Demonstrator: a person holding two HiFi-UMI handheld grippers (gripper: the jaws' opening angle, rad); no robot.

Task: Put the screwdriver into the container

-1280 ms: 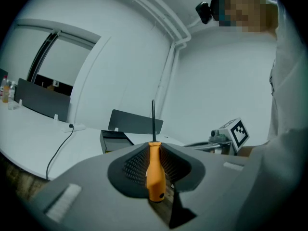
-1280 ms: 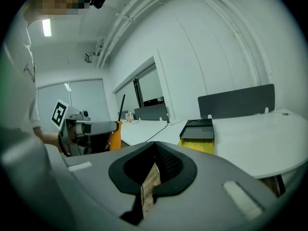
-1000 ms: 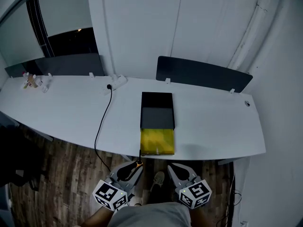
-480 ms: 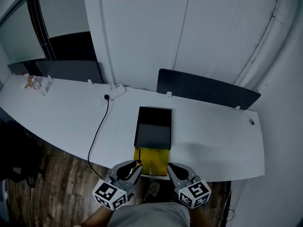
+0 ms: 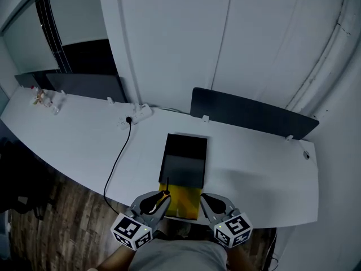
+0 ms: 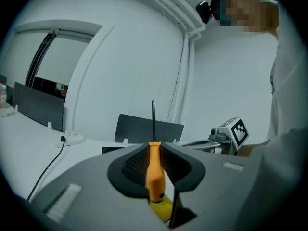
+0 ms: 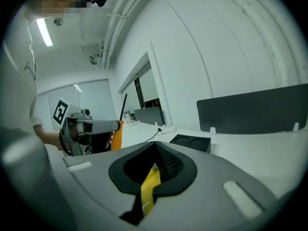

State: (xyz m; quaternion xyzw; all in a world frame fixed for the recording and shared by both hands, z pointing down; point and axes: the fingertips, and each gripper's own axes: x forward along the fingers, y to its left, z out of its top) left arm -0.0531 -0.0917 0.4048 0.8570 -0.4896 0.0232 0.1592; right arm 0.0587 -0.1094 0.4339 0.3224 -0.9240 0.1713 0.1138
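Orange-handled screwdriver (image 6: 155,174) stands upright, shaft up, its handle clamped between the jaws of the left gripper (image 5: 163,196). It sits at the near end of the black-and-yellow container (image 5: 183,164) on the white table (image 5: 79,140). Right gripper (image 5: 205,198) is level alongside, jaws together and empty; both point forward, tipped slightly down.

White curved table (image 5: 256,176) — bearing black container (image 5: 184,161) beside yellow piece (image 5: 184,202) at near edge, power strip (image 5: 136,116) with cable (image 5: 117,164), small bottles (image 5: 46,98) far left
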